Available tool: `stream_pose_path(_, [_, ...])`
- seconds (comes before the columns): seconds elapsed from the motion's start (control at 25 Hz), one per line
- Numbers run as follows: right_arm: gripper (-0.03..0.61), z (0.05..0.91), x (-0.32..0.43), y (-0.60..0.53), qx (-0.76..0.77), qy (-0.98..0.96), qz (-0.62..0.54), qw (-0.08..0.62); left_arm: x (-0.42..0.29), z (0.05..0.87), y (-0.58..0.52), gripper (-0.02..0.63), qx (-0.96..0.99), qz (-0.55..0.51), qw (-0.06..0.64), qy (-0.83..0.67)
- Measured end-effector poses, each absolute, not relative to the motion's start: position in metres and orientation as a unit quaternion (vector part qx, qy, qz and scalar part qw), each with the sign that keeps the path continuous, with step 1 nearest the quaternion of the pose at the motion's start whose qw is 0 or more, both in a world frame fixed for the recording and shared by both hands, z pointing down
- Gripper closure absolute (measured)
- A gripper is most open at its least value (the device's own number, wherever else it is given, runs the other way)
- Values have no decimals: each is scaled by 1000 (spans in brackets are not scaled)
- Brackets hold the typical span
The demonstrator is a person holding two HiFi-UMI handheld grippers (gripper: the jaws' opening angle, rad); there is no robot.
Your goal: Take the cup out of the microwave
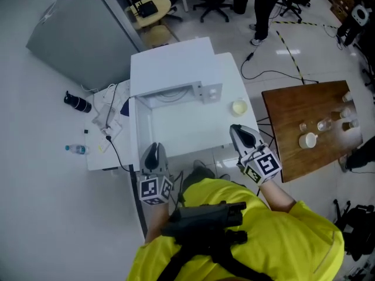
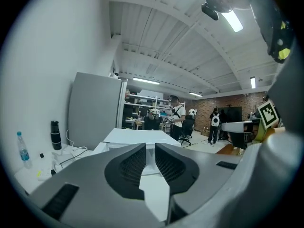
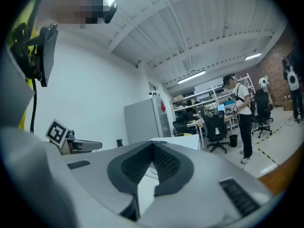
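A pale yellowish cup (image 1: 239,107) stands on the white table (image 1: 187,134), just right of the white microwave (image 1: 176,69). I see the microwave's front steeply from above and cannot tell how its door stands. Both grippers are held up close to the person's yellow-clad body, short of the table's near edge and pointing toward the microwave. My left gripper (image 1: 153,154) has its jaws drawn together to a narrow slit with nothing between them (image 2: 150,148). My right gripper (image 1: 241,134) is shut and empty too (image 3: 153,148), well short of the cup.
A wooden table (image 1: 293,107) at the right carries a white mug (image 1: 308,140) and several glasses. Left of the microwave lie a black bottle (image 1: 77,102), a water bottle (image 1: 76,149) and cables. A grey cabinet (image 1: 76,28) stands behind; a person (image 1: 265,7) stands farther back.
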State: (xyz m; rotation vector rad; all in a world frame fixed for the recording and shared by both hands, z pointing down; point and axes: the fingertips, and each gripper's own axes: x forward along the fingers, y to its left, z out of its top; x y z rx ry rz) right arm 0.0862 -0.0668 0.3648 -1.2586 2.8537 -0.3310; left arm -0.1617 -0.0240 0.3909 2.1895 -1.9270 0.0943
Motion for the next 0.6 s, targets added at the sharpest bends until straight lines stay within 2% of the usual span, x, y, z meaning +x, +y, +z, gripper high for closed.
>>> stream_pose_path(0.24, [575,376,114,-53,-435,893,-117,1,-147,381,-18,558,758,32,103,-643])
stream_pose_path(0.6, [575,381,113,-53,-432,894,-120,6,-140,401,-13,558,763,42,128,-633])
